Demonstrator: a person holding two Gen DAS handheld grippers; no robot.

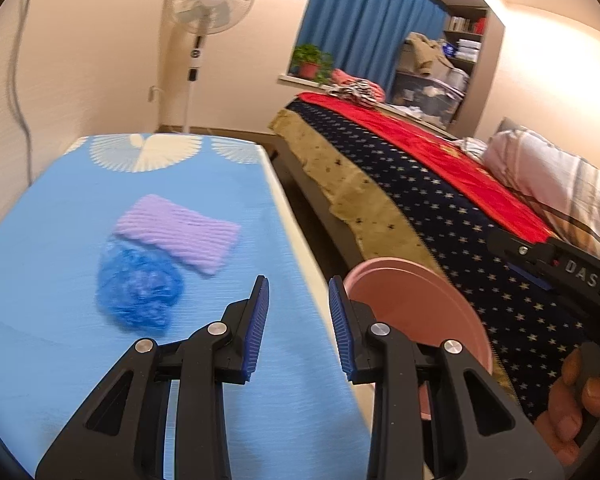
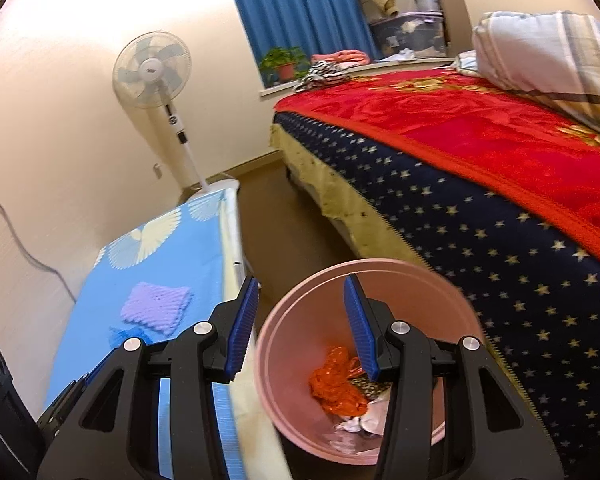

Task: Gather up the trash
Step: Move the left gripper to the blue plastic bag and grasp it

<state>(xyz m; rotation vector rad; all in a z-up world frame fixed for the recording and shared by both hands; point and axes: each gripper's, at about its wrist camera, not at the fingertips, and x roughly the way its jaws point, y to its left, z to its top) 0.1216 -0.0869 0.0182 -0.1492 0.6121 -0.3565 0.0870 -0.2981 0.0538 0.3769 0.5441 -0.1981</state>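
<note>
A crumpled blue plastic cover (image 1: 138,290) and a purple foam net (image 1: 178,232) lie on the blue-clothed table (image 1: 80,208). The net also shows in the right wrist view (image 2: 156,306). My left gripper (image 1: 298,328) is open and empty above the table's right edge, to the right of the blue cover. A pink bin (image 2: 296,344) stands on the floor between table and bed, holding an orange plastic bag (image 2: 334,384) and white scraps. My right gripper (image 2: 300,328) is open and empty above the bin's left rim. The bin shows behind my left gripper too (image 1: 412,304).
A bed (image 2: 480,208) with a star-patterned blanket, a red blanket and a pillow (image 1: 556,188) fills the right side. A standing fan (image 1: 210,4) is by the far wall. A potted plant (image 1: 310,62) sits on the sill under blue curtains. Shelves hold storage boxes.
</note>
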